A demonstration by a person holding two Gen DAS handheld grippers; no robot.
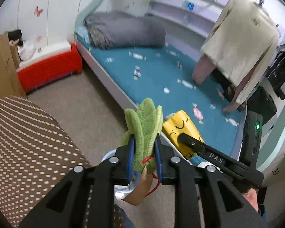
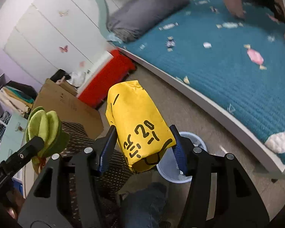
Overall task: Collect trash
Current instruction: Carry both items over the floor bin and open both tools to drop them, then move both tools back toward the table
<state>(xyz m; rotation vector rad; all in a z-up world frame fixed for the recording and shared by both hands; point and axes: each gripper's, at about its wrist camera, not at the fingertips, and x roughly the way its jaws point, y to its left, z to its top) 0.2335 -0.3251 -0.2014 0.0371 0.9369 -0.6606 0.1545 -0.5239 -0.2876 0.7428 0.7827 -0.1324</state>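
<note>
Yellow packet (image 2: 140, 125) sits clamped in our right hand-held gripper (image 2: 142, 148), above the bin (image 2: 190, 138); our left hand-held gripper (image 1: 143, 148) grips a green plush (image 1: 142, 129). Neither dropped yet; wrappers (image 1: 137, 56) litter the bed (image 1: 209, 133).

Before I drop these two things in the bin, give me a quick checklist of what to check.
1. Left gripper pinching the green plush toy: ok.
2. Yellow packet between the right gripper fingers, jaws opening: ok.
3. Bin open below the packet: ok.
4. Toy directly over the bin: cannot tell.
5. Room left inside the bin: cannot tell.
</note>
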